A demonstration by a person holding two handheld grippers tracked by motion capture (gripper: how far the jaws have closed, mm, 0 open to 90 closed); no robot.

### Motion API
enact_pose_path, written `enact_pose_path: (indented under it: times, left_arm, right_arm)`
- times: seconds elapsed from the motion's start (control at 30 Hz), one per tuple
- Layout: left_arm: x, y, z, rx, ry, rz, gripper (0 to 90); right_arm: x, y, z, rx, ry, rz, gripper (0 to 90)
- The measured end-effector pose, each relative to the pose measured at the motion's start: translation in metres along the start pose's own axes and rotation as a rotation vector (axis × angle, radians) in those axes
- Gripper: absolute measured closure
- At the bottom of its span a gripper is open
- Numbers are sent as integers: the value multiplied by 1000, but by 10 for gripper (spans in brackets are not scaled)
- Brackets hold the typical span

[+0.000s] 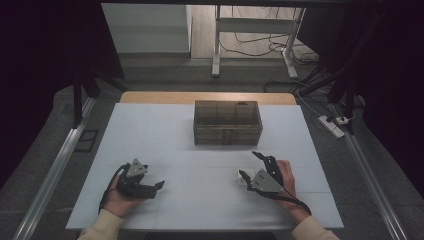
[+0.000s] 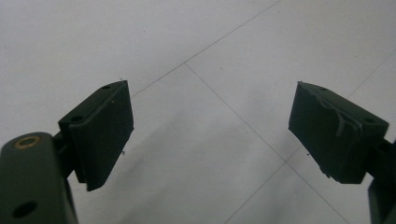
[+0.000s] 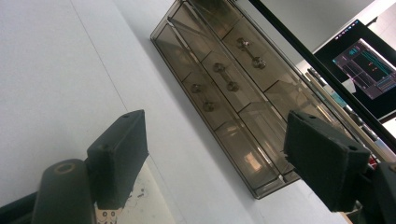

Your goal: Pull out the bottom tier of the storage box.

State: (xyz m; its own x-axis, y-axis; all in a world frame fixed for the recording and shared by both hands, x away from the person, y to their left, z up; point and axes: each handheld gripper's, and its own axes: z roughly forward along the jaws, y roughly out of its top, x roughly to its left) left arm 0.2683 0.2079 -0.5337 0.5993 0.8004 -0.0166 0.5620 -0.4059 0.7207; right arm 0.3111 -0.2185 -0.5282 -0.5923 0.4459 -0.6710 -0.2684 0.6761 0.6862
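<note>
A: State of each claw?

B: Left claw (image 1: 159, 185) rests on the white desk (image 1: 200, 200), jaws wide apart, nothing between them. Right claw (image 1: 254, 165) also stands apart, with a small white card (image 1: 244, 177) lying on the desk at its lower jaw.

A: And farther back?

B: The smoky clear drawer box (image 1: 227, 122) sits at the desk's far middle, well apart from both claws, drawers closed.
</note>
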Motion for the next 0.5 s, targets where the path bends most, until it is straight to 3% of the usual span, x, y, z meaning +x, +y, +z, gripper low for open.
enact_pose_path:
  times: [0.5]
  left_arm:
    - [1,0,0,-2,2,-4,140]
  right_arm:
    - [-1,2,10,-8,-6,-33,215]
